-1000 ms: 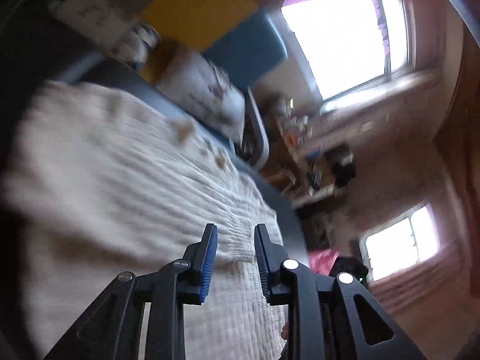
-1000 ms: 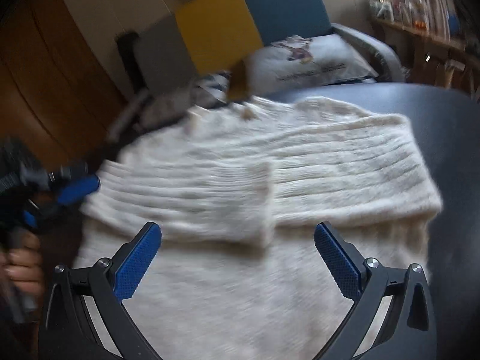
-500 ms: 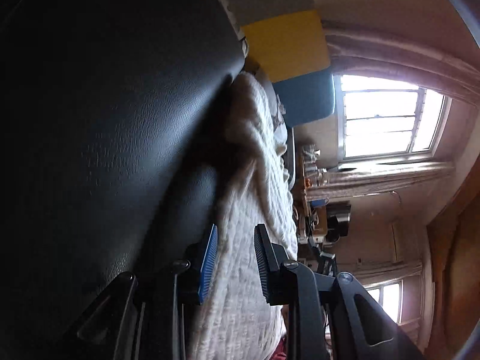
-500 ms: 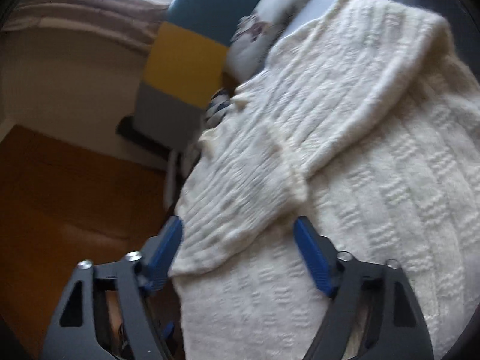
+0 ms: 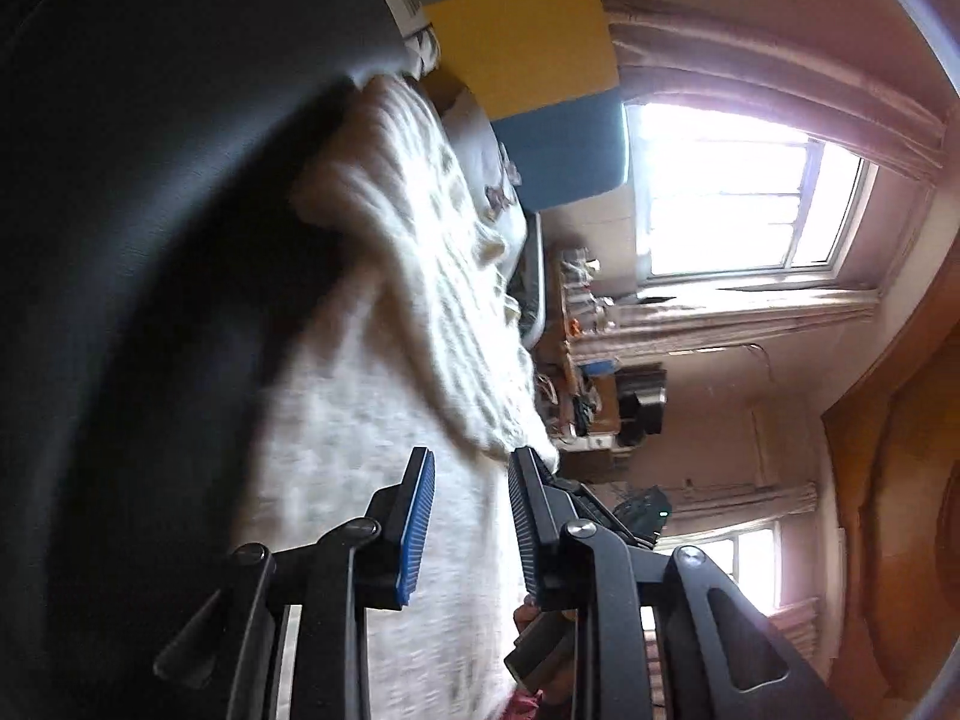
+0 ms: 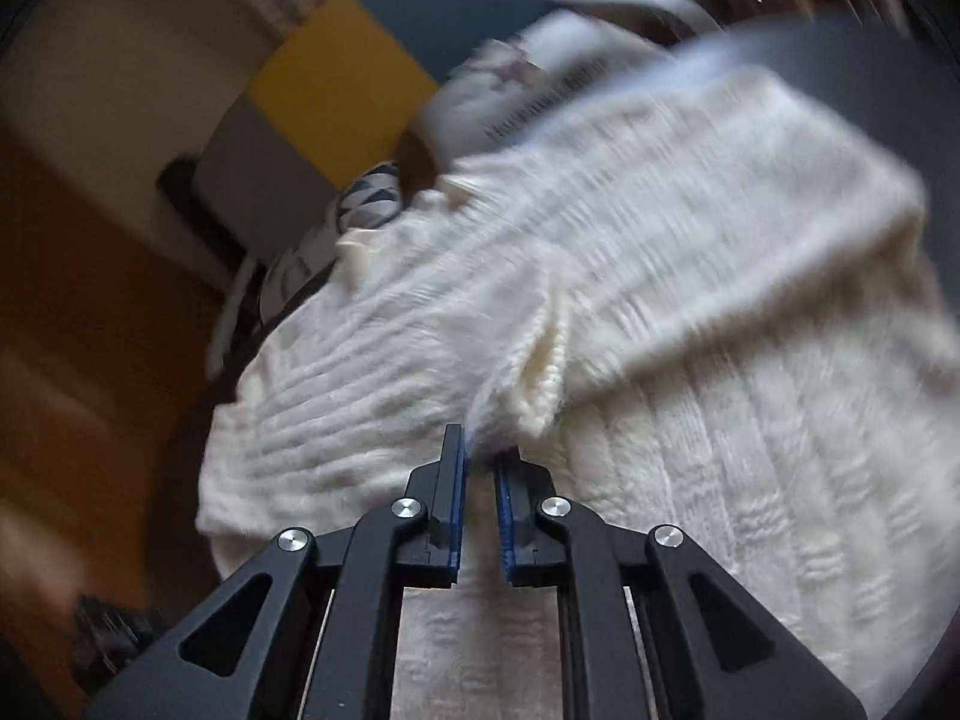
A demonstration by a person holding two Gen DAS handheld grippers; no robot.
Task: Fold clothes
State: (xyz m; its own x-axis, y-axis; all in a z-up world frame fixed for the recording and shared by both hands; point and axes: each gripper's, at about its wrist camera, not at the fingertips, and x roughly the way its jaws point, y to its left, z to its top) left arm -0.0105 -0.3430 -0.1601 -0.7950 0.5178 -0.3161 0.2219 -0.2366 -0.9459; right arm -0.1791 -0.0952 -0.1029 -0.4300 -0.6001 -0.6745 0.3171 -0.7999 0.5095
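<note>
A cream knitted sweater (image 6: 690, 300) lies spread on a dark padded surface (image 6: 870, 60), one sleeve folded across its body. My right gripper (image 6: 480, 444) points down at the sleeve's cuff (image 6: 528, 384). Its jaws are closing to a narrow slit and pinch a bunch of that knit at the tips. In the left wrist view the sweater (image 5: 372, 420) runs along the dark surface (image 5: 150, 240). My left gripper (image 5: 471, 456) is rolled onto its side low at the garment's edge. Its blue pads (image 5: 417, 516) stand apart, and cloth shows behind the gap without being pressed.
Behind the sweater stands a chair with grey, yellow (image 6: 336, 84) and blue panels, holding a printed pillow (image 6: 540, 78) and a patterned cloth (image 6: 366, 204). Bright windows (image 5: 732, 192) and a cluttered shelf (image 5: 600, 384) fill the far side. A brown wooden floor (image 6: 90, 360) lies to the left.
The right jaws went from wide open to closed on the sleeve's cuff. The left gripper sank from above the sweater to its edge and rolled sideways, with its gap unchanged.
</note>
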